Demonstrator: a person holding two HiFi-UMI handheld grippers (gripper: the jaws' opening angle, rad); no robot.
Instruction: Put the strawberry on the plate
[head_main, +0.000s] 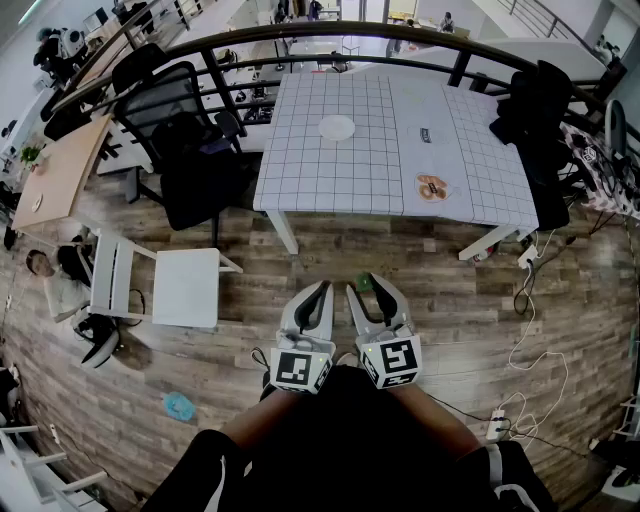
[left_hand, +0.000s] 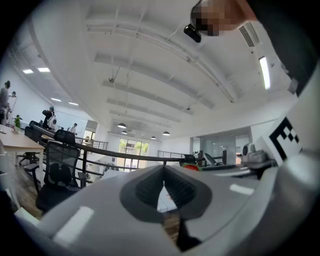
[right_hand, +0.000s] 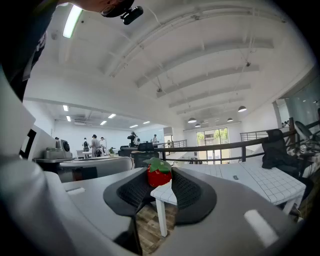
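The right gripper (head_main: 367, 286) is grasping the strawberry (right_hand: 159, 173): its fingers (right_hand: 187, 190) press on the red fruit from both sides near their tips, and the green leaves stick up above them. The left gripper (head_main: 320, 290) is clenched on nothing, its fingers (left_hand: 145, 187) meeting at the tips. Both grippers are held side by side close to the person's body, over the wooden floor (head_main: 400, 250), with the left gripper just beside the right. They point towards the white gridded bench (head_main: 330, 170) but stay well apart from it. The plate (head_main: 337, 127), white and round, lies on the bench towards its far side and has nothing on it. A small orange-brown thing (head_main: 432, 186) lies near the bench's near right edge; what it is cannot be told. A black chair (head_main: 185, 120) stands left of the bench, and a white chair (head_main: 160, 285) stands nearer, on the floor.
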